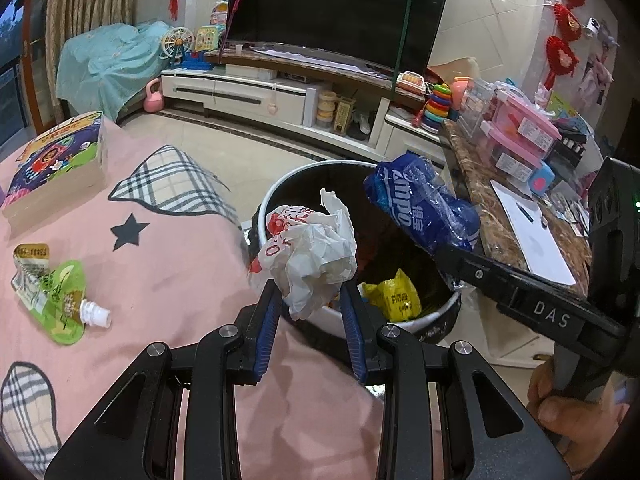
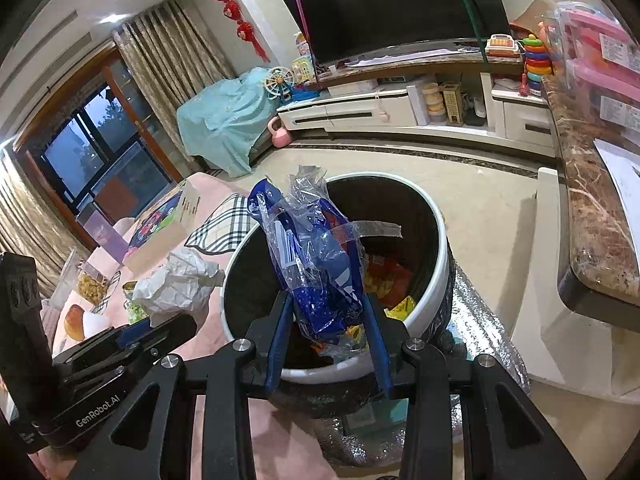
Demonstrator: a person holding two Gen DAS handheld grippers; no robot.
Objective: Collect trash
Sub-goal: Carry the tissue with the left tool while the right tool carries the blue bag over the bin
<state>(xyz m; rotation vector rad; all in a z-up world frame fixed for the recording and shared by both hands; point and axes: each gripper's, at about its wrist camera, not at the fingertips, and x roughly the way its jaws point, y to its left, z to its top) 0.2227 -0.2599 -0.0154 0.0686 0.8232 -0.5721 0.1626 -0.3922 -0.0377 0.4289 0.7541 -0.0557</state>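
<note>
**Both grippers over the bin, trash in each**

Bin [image 2: 436, 248] stands on the floor against the edge of the pink cloth [image 1: 180, 280], counter [image 2: 592, 240] just beside it. Inside: yellow packet [image 1: 396, 296], red wrappers. Left gripper [image 1: 310, 296] pinches crumpled white paper [image 1: 316, 248] at the bin's rim. Right gripper [image 2: 326, 312] clamps blue plastic bag [image 2: 316, 256] above the opening. Green pouch [image 1: 60, 300] lies near the cloth's left edge.

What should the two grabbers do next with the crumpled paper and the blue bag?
Probably open both and let go. The left gripper pinches the crumpled paper at the trash bin rim, and the right gripper holds the blue plastic bag above the bin's open mouth.
</note>
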